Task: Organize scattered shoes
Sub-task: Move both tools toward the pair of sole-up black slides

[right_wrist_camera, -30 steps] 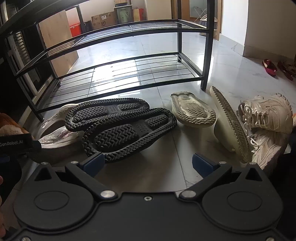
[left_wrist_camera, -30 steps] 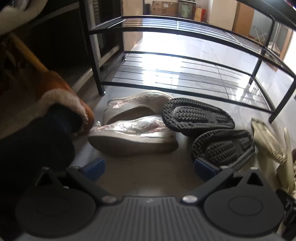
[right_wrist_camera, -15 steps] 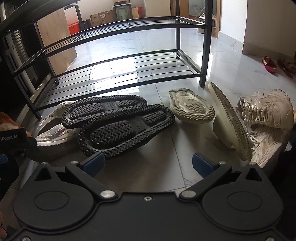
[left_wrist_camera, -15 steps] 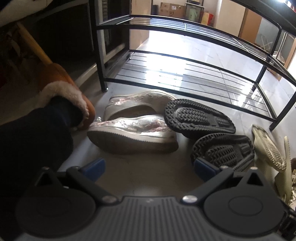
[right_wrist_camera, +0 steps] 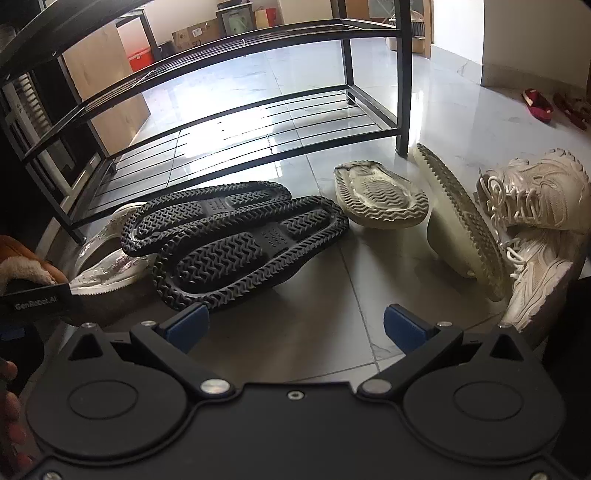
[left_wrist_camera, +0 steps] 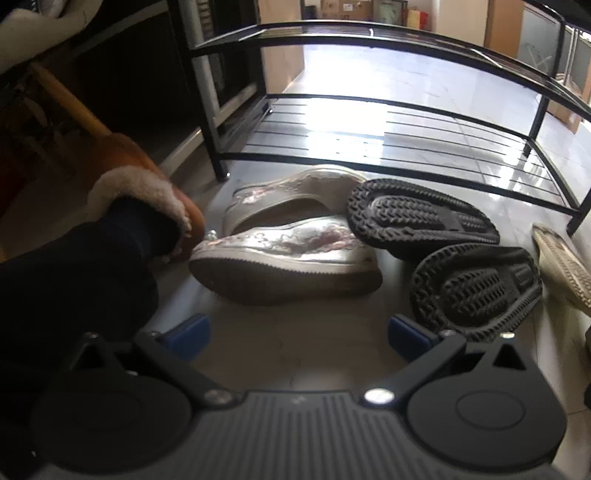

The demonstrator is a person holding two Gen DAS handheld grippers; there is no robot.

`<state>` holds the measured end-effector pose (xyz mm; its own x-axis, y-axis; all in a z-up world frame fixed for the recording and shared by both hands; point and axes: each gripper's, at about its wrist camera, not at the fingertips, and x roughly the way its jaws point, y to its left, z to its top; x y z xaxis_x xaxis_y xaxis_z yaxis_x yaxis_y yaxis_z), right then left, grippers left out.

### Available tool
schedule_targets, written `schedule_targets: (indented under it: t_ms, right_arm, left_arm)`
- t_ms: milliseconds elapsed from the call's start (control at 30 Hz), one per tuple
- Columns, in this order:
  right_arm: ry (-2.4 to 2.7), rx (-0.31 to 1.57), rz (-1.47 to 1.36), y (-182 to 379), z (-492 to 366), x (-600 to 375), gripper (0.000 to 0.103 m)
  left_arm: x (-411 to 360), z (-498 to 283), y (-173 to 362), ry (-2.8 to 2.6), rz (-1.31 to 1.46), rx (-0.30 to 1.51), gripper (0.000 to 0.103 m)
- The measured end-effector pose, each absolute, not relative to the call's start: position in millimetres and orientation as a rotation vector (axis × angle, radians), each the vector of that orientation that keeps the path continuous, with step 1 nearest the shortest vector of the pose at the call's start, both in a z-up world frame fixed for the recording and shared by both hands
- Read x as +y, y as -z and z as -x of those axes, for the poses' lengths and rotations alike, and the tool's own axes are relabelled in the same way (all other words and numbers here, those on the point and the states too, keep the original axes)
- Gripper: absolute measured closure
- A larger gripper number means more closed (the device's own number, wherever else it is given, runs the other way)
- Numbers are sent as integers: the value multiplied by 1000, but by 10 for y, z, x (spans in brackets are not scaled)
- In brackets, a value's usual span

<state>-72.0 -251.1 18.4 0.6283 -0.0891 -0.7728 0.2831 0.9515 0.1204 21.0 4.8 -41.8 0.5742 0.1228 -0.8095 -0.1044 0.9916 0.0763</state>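
Shoes lie scattered on the tiled floor before a black metal shoe rack (left_wrist_camera: pixel 388 162) (right_wrist_camera: pixel 236 122). A pair of silver-pink sneakers (left_wrist_camera: pixel 288 251) (right_wrist_camera: pixel 107 254) lies on its side at the left. Two black slippers (left_wrist_camera: pixel 472 288) (right_wrist_camera: pixel 243 254) lie sole up in the middle. Two beige slippers (right_wrist_camera: pixel 380 195) lie sole up to the right, then a pair of cream laced sneakers (right_wrist_camera: pixel 539 206). My left gripper (left_wrist_camera: pixel 299 334) is open and empty, low above the floor in front of the silver-pink sneakers. My right gripper (right_wrist_camera: pixel 293 325) is open and empty in front of the black slippers.
A brown fur-lined slipper (left_wrist_camera: pixel 147 184) is worn on the person's foot at the left, touching the silver-pink sneaker's end. Red shoes (right_wrist_camera: pixel 537 105) lie by the far right wall. Cardboard boxes (right_wrist_camera: pixel 192 33) stand behind the rack. The left gripper's body (right_wrist_camera: pixel 40 301) shows at the right view's left edge.
Both grippers have drifted slightly; the left view has swung a little left and nearer the silver-pink sneakers. The shoes have not moved and both grippers stay open.
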Motion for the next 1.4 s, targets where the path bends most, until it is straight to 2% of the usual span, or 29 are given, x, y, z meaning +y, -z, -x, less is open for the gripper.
schedule_targets:
  t_ms: [400, 567, 700, 867, 1400]
  right_arm:
    - [310, 758, -305, -149, 835, -2757, 0]
    - [357, 657, -341, 127, 958, -2946, 0]
    - [327, 702, -445, 468, 966, -3060, 0]
    - [324, 715, -418, 523, 917, -3068, 0]
    - [327, 736, -377, 535, 916, -2989, 0]
  left_arm:
    - [-98, -377, 540, -103, -20, 883, 1]
    - [-158, -299, 735, -84, -91, 766, 1]
    - [-226, -266, 911, -85, -177, 767, 1]
    - [-326, -378, 1075, -111, -260, 770, 1]
    - [-188, -495, 1094, -26, -36, 830, 1]
